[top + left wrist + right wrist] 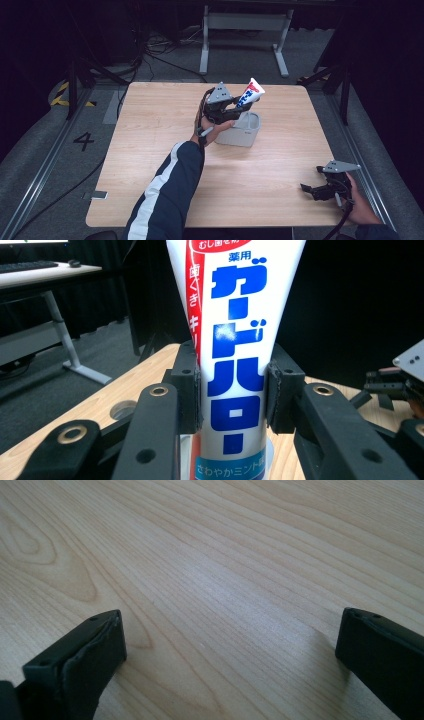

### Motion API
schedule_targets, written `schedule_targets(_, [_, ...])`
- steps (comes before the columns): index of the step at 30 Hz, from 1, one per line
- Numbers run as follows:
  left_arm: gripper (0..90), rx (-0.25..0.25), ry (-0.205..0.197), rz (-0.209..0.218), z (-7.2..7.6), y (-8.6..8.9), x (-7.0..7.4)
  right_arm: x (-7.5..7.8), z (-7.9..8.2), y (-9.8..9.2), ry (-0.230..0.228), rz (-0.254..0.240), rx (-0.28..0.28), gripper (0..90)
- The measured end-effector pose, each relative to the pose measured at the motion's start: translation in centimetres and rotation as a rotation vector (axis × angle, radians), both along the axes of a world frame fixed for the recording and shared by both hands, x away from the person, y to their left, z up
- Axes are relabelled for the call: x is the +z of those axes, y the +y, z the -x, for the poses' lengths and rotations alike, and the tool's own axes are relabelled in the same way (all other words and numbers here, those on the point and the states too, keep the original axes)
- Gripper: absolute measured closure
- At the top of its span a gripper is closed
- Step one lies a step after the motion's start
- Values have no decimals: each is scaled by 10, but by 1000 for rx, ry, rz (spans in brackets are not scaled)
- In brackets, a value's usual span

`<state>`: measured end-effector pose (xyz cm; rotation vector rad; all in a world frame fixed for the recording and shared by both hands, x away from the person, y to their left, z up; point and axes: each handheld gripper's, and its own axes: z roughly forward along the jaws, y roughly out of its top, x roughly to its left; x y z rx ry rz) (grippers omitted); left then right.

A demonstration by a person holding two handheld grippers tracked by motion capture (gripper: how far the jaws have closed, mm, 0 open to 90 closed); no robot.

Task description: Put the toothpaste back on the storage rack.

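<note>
toothpaste tube [235,355] cut off at top and bottom edges in left gripper view, cap end unseen. small print on tube [249,93] too small to read in high view. inside of grey cup [242,131] partly hidden behind left gripper [233,111] and hand. right gripper [230,655] jaws cropped by frame's lower corners.

You are working in a dark lab or studio. Black drapes, floor cables [150,52], hazard tape [61,95] and a lone wooden table [260,170] mark it as a recording bay.
</note>
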<state>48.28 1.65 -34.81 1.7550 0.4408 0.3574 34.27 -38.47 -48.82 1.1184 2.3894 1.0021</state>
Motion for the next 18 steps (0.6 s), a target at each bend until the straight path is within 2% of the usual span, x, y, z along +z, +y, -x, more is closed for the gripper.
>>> schedule_targets(3, [658, 5, 11, 28, -3, -2, -5, 0, 0, 0, 0, 0, 0, 1])
schedule_targets(18, [654, 50, 23, 33, -17, -5, -26, 0, 0, 0, -3, 1, 1, 2])
